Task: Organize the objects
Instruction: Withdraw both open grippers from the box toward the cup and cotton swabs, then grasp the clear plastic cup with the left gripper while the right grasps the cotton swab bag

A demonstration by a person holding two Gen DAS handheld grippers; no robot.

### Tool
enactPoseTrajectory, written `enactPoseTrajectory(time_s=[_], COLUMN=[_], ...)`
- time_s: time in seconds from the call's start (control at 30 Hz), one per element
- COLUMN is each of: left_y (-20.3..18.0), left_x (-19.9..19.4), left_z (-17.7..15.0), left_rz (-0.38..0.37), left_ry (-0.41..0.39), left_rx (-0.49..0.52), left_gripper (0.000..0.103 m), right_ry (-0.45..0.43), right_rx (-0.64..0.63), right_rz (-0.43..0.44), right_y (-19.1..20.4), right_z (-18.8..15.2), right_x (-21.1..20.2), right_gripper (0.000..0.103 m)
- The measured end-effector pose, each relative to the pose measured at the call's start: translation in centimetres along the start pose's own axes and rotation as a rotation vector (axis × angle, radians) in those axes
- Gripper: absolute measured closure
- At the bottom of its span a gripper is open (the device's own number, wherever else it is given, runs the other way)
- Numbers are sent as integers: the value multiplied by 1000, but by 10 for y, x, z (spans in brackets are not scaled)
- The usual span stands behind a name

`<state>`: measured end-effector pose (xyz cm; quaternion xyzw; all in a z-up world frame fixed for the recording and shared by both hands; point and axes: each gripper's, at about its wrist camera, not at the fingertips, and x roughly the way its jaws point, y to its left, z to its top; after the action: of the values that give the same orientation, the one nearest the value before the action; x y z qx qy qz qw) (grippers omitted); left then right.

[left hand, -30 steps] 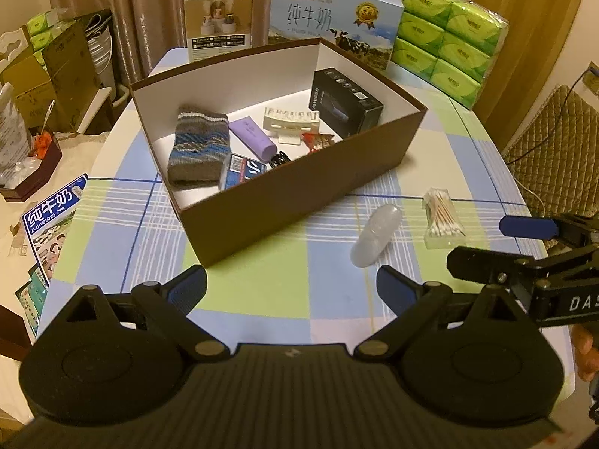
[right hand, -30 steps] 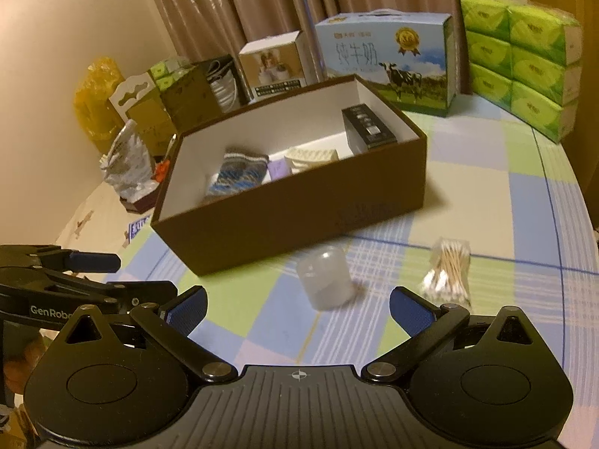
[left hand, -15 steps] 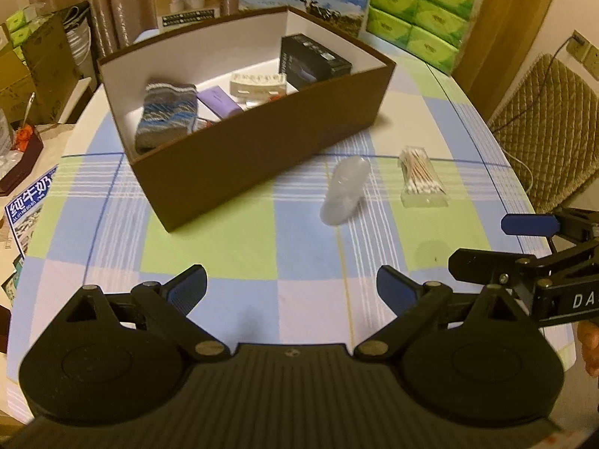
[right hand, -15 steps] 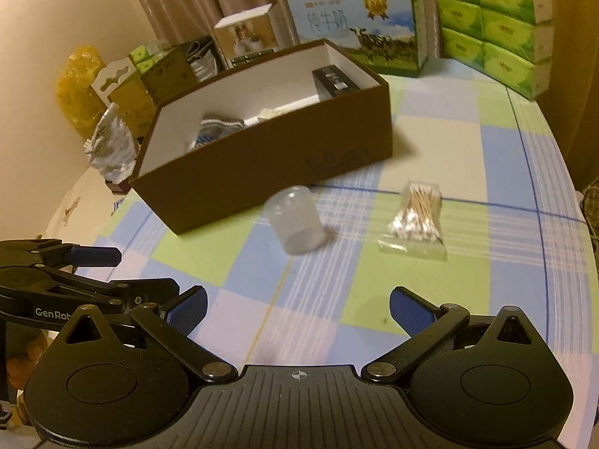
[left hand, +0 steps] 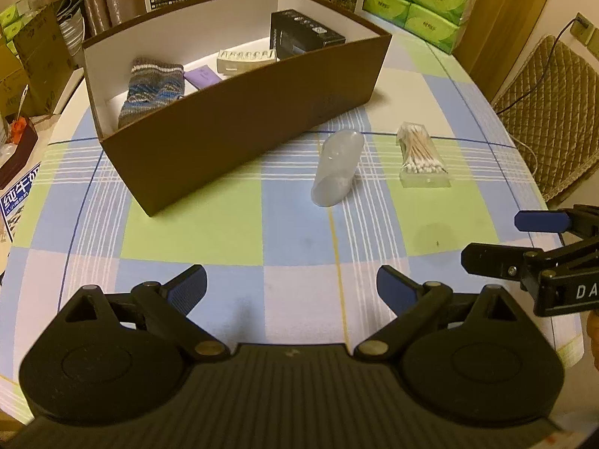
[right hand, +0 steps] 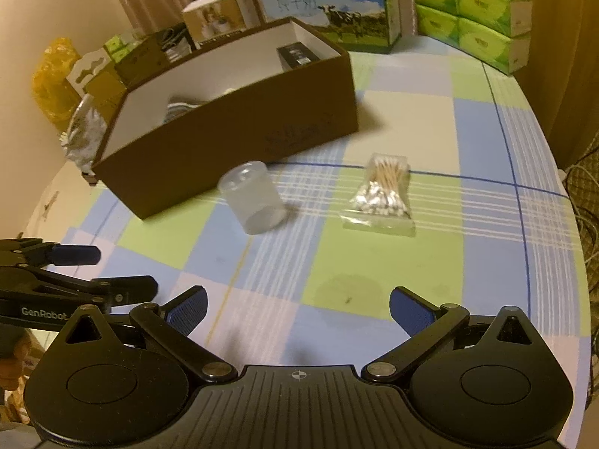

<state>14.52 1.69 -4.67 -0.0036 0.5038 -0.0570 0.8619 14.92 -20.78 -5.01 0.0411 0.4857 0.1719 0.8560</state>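
Observation:
A brown open box (left hand: 239, 112) (right hand: 232, 127) sits on the checked tablecloth and holds a striped sock (left hand: 153, 89), a purple item (left hand: 202, 75), a white holder (left hand: 247, 61) and a black box (left hand: 303, 35). In front of it lie a frosted plastic cup (left hand: 337, 168) (right hand: 254, 198) on its side and a bag of cotton swabs (left hand: 421, 157) (right hand: 382, 194). My left gripper (left hand: 292, 288) is open and empty, well short of the cup. My right gripper (right hand: 297, 308) is also open and empty near the table's front edge; it shows side-on in the left wrist view (left hand: 524, 239).
A milk carton box (right hand: 325, 3), a small white product box (right hand: 217, 15) and stacked green tissue packs (right hand: 483, 11) stand behind the brown box. Cartons and bags (right hand: 93, 75) crowd the left beyond the table. A quilted chair (left hand: 550, 112) stands at the right.
Both grippers have pulled back and risen; the box, cup and swabs now appear farther away and more fully in view. Nothing was taken hold of.

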Motion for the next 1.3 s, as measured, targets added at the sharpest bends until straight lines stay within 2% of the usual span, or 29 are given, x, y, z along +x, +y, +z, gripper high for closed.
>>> enactPoseTrajectory(time_s=[0.53,0.87,1.17,1.3], left_y=[-12,-20,-28,-29], left_x=[21,52,85,98], left_z=[18,33,56,66], left_rz=[0,-50,-64,-85], left_ry=[14,-42,-71,-82], left_rx=[34,122,183,180], left_gripper=[7,9,16,28], right_ry=[27,10,-23,-47], right_rx=[58,105,132,139], right_rz=[-54,-76,-116,-129], right_y=[-30,-47,-60,-65], right_z=[7,19,35,41], right_x=[22,38,56,64], right_gripper=[2,2,2,3])
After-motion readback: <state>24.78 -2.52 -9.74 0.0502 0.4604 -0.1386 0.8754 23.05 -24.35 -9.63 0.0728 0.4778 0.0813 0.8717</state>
